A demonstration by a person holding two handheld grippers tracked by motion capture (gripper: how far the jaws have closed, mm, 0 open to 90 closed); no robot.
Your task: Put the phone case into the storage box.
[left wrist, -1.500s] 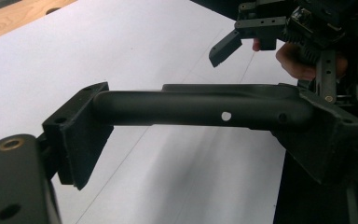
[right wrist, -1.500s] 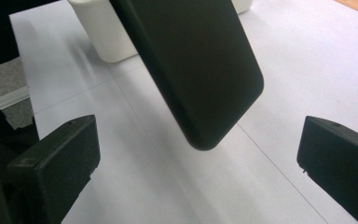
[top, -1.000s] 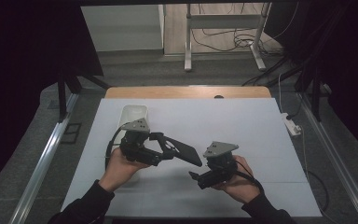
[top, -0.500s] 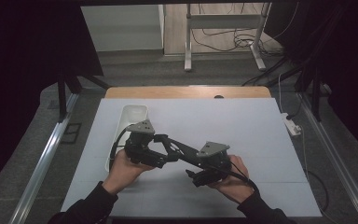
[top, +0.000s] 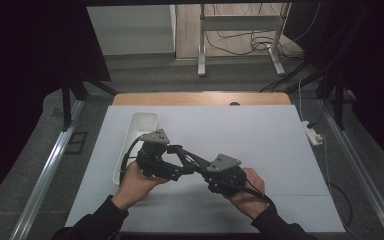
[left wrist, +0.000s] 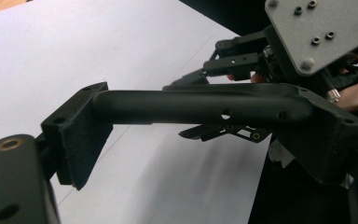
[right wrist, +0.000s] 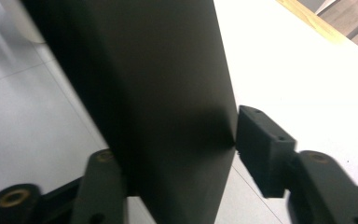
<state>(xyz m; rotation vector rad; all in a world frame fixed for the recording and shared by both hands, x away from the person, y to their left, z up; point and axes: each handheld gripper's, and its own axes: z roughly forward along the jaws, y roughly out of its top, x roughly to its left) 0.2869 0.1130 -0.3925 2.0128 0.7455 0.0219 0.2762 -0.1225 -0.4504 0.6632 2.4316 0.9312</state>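
**Jaws of both grippers meet on 1 black bracket**

Jaws of the left gripper [top: 167,162] hold the black bracket [left wrist: 200,105] by 1 end; the right gripper [top: 215,175] has just been closing, its pads against the other end. They hover above the white desk [top: 260,140], beside a white tray [top: 135,135], a dim room beyond. Since 1 second ago, the hands have drawn together. Bracket blocks most of the right gripper view.

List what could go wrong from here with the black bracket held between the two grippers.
The left gripper pinches the black bracket at one end plate, so it could pivot. The right gripper has just been closing on the other end, pad at its edge; it may slip. Dropped, it could hit the white tray.
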